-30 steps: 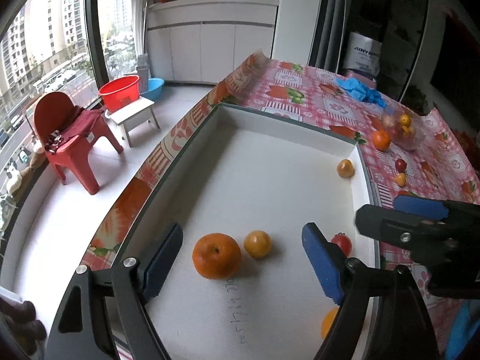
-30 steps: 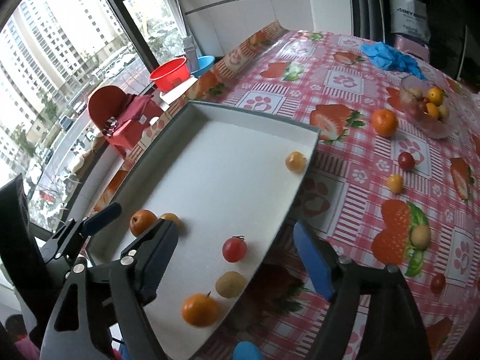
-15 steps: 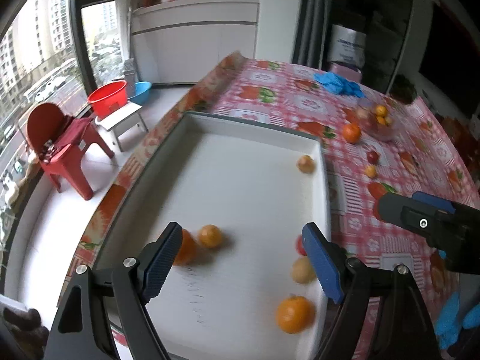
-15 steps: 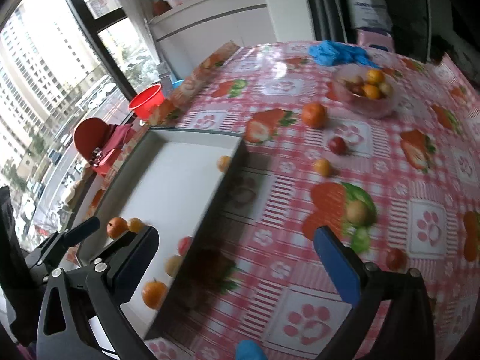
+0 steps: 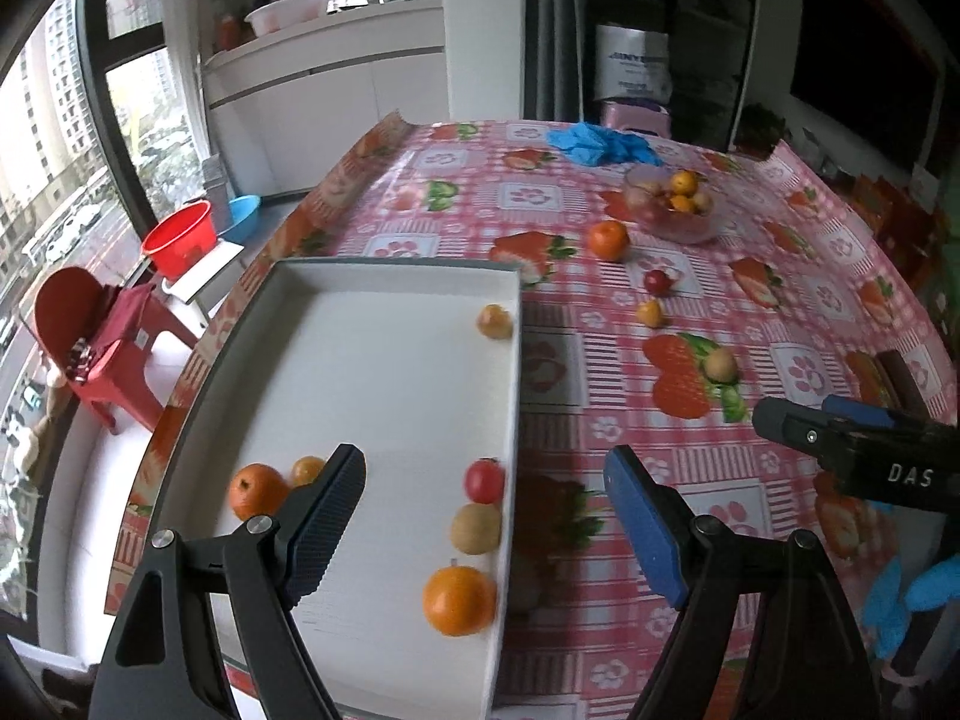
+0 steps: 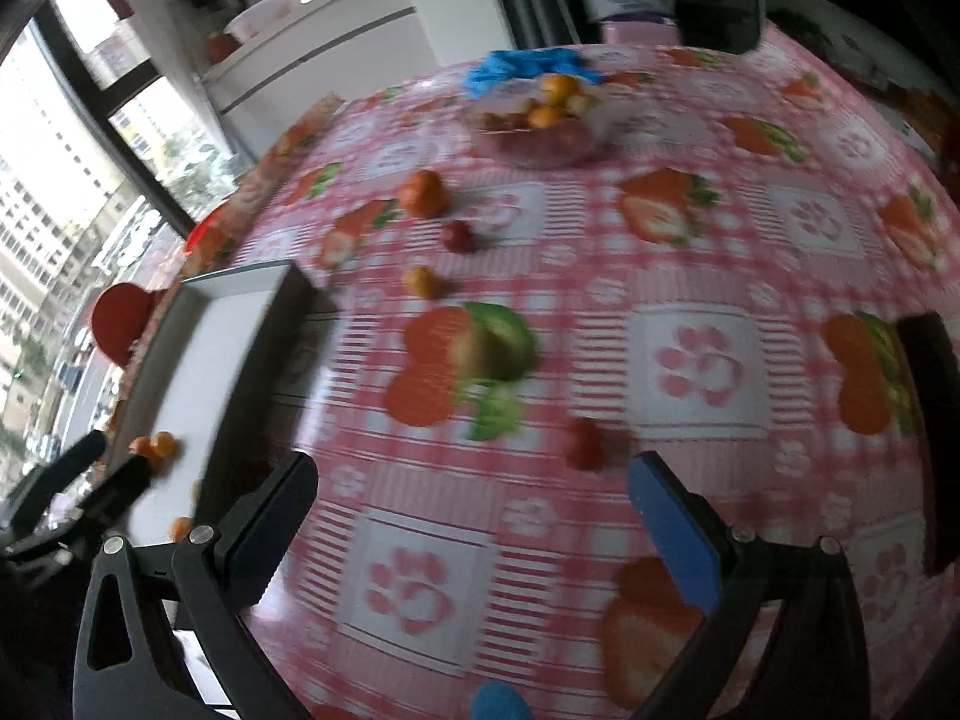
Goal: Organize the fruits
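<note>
A white tray (image 5: 390,372) at the table's left holds several fruits: two oranges (image 5: 459,600) (image 5: 258,491), a red tomato (image 5: 485,480), a tan fruit (image 5: 476,528) and a yellow one (image 5: 495,321). My left gripper (image 5: 486,462) hangs open above the tray's right wall, holding nothing. My right gripper (image 6: 474,471) is wide open over the tablecloth. A small red fruit (image 6: 585,441) lies just ahead of its fingers, untouched. Loose on the cloth are a tan fruit (image 6: 474,348), a yellow fruit (image 6: 423,281), another red fruit (image 6: 459,235) and an orange (image 6: 426,193).
A clear bowl (image 5: 672,204) of small fruits stands at the back, with blue gloves (image 5: 600,141) behind it. A dark bar (image 6: 927,420) lies on the cloth at the right. The table edge, a red chair (image 5: 102,330) and the floor lie left of the tray.
Both grippers moved right. The left went from over the tray's left oranges to its right wall. The right left the tray for the open tablecloth, its jaws spreading wider.
</note>
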`<state>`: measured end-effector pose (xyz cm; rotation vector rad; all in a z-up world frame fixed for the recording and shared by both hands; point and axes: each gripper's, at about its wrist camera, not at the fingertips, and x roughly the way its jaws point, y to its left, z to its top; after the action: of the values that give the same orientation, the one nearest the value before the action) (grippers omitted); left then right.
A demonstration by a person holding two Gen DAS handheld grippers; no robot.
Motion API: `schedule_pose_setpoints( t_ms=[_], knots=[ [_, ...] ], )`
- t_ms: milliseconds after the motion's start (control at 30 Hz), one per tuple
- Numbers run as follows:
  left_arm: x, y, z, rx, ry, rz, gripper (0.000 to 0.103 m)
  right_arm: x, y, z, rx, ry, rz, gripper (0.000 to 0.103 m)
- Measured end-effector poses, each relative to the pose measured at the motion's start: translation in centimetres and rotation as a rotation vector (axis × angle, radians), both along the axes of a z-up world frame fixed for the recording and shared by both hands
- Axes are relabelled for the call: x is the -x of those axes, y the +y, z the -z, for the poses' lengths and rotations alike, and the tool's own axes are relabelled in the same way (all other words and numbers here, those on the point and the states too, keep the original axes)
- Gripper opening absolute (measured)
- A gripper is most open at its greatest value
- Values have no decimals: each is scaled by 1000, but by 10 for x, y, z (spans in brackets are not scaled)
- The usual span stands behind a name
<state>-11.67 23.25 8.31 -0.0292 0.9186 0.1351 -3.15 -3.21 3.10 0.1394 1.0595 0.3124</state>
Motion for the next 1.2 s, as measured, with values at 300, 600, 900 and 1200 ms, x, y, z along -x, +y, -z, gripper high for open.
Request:
schedule_pose_setpoints(
  t_ms=[300,600,900,1200],
  knots=[
    [-12,-31,-12,-7,7,47,83,10,-43,19,155,-9,37,103],
    [-38,-58,-20,-21,8,79,83,22,-60,36,270,-65,40,103],
    [-94,-77,9,-25,67,90,83,35,-68,44,260,-136,20,103],
    [-142,-83,52,-32,103,85,83,35,-68,44,256,-139,21,103]
  ],
)
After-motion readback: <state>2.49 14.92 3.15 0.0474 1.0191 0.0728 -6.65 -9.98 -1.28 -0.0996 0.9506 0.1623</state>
